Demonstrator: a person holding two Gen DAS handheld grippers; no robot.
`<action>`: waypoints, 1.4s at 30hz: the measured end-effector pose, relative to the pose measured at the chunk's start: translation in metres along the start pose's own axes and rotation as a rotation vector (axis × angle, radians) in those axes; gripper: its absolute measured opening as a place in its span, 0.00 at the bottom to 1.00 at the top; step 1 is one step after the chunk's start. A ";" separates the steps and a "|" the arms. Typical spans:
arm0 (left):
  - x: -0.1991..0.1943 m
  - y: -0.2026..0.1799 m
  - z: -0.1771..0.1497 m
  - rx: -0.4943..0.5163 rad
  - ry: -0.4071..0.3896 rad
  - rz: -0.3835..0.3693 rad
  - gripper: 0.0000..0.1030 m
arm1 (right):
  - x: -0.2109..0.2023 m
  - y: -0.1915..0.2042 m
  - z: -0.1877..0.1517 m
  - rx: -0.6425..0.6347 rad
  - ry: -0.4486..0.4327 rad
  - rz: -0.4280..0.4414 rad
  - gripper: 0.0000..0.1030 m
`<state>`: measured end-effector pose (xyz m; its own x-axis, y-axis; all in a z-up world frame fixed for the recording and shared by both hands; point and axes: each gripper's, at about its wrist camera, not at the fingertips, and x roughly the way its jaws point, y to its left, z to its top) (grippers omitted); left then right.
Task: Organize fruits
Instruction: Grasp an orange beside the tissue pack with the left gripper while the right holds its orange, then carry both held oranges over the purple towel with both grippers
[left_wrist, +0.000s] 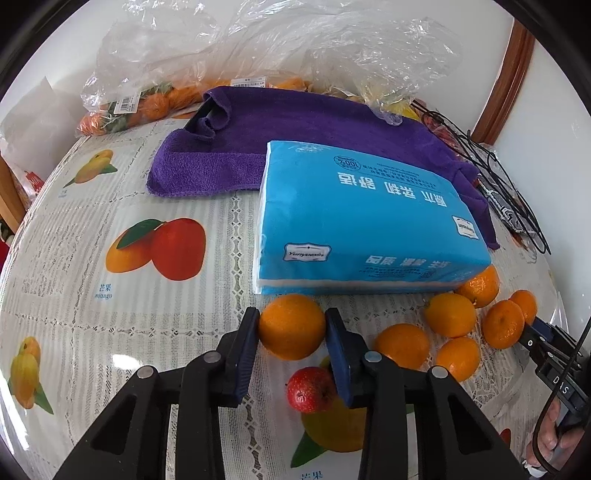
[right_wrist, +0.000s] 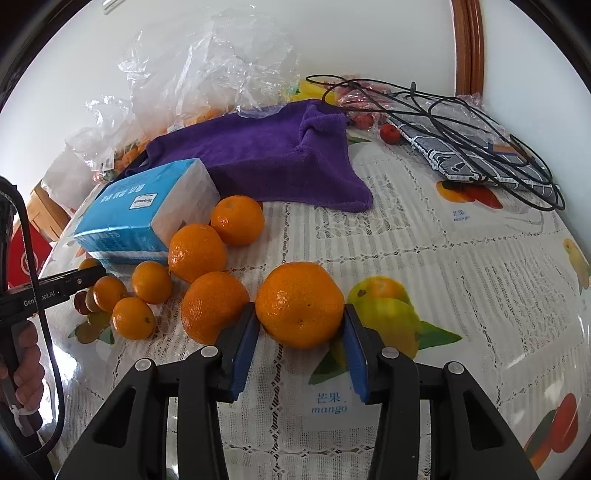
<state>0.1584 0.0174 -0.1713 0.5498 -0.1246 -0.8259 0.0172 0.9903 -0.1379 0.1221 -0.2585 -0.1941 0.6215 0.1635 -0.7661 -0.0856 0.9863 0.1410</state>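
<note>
My left gripper (left_wrist: 291, 325) is shut on an orange mandarin (left_wrist: 291, 326), just in front of the blue tissue pack (left_wrist: 362, 218). A small red fruit (left_wrist: 310, 389) lies under its right finger. Several loose mandarins (left_wrist: 448, 314) lie to the right. My right gripper (right_wrist: 301, 317) is shut on a large mandarin (right_wrist: 300, 304) over the tablecloth. Several mandarins (right_wrist: 197, 253) cluster to its left beside the tissue pack (right_wrist: 147, 210). The left gripper (right_wrist: 88, 275) shows at the left edge of the right wrist view, and the right gripper's tip (left_wrist: 535, 332) in the left wrist view.
A purple towel (left_wrist: 295, 129) lies behind the tissue pack. Clear plastic bags with oranges (left_wrist: 147, 103) sit at the back. Black cables and a patterned pouch (right_wrist: 472, 155) lie back right, with small red fruits (right_wrist: 389, 133). The table has a fruit-print cloth (right_wrist: 480, 277).
</note>
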 end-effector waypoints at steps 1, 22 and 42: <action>-0.001 0.001 0.000 -0.007 -0.001 -0.006 0.33 | -0.001 -0.001 0.000 0.004 -0.002 -0.003 0.43; -0.032 0.007 -0.005 -0.018 -0.056 -0.024 0.28 | -0.032 0.009 0.006 -0.004 -0.059 -0.027 0.43; -0.004 0.008 -0.003 -0.015 -0.017 -0.024 0.33 | -0.038 0.010 0.008 -0.008 -0.077 -0.025 0.43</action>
<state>0.1537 0.0253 -0.1707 0.5638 -0.1470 -0.8127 0.0180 0.9860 -0.1659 0.1043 -0.2552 -0.1585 0.6817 0.1365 -0.7188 -0.0751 0.9903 0.1168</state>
